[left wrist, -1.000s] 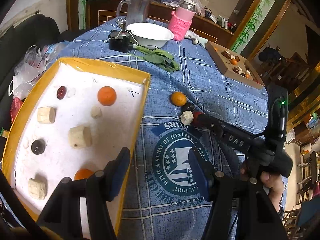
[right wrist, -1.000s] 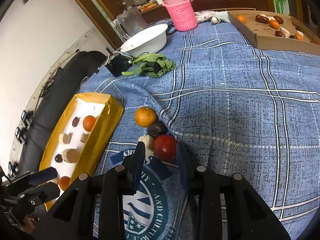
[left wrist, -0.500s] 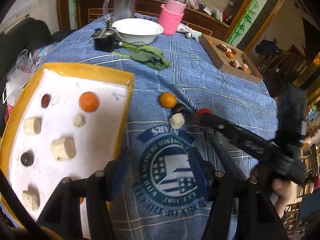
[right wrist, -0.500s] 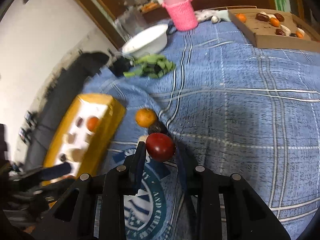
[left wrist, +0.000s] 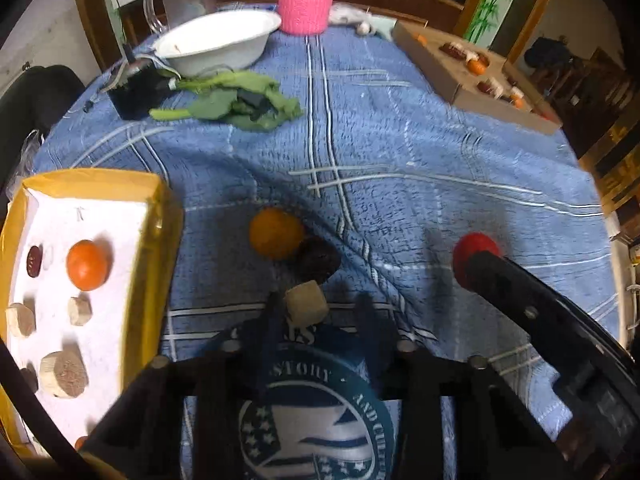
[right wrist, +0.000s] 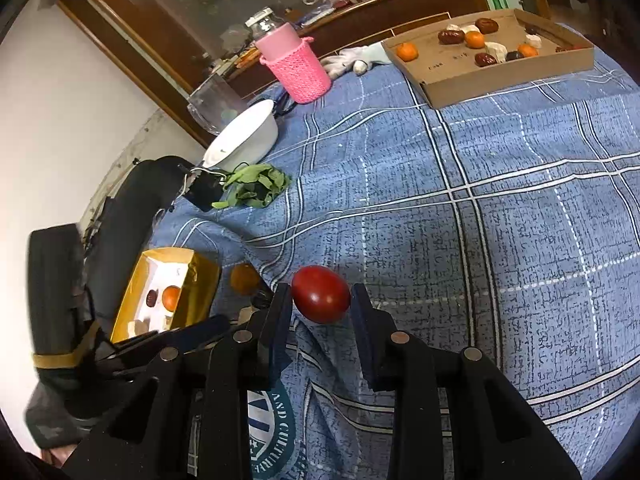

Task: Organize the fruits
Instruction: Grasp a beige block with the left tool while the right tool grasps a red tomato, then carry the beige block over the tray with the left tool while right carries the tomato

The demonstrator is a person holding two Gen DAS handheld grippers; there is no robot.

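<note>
Currently on the surface (right wrist: 520, 208), under a blue checked cloth: two trays of sorted fruit and a small loose pile between them. Right gripper (right wrist: 320, 300): fingers clamped on a red fruit (right wrist: 321, 299), held clear above the cloth, probably so it can be carried to a tray without rolling. Left gripper (left wrist: 318, 312): fingers have just been closing, with a pale cube (left wrist: 306, 307) between them; the left pad looks to be against it, but a gap shows on the right, so no firm grip is judged yet. The cube sits on the cloth just beside a dark fruit (left wrist: 318, 259), which touches an orange fruit (left wrist: 275, 233); the three lie clustered near the yellow tray (left wrist: 158, 216), likely awaiting sorting. That tray holds an orange, a dark red piece and several pale chunks, spaced apart in rows. Brown cardboard tray (right wrist: 492, 76), far side: similar fruits laid out. Also present: white bowl (left wrist: 216, 42), pink knitted holder (left wrist: 306, 4), green leaves (left wrist: 240, 100).
</note>
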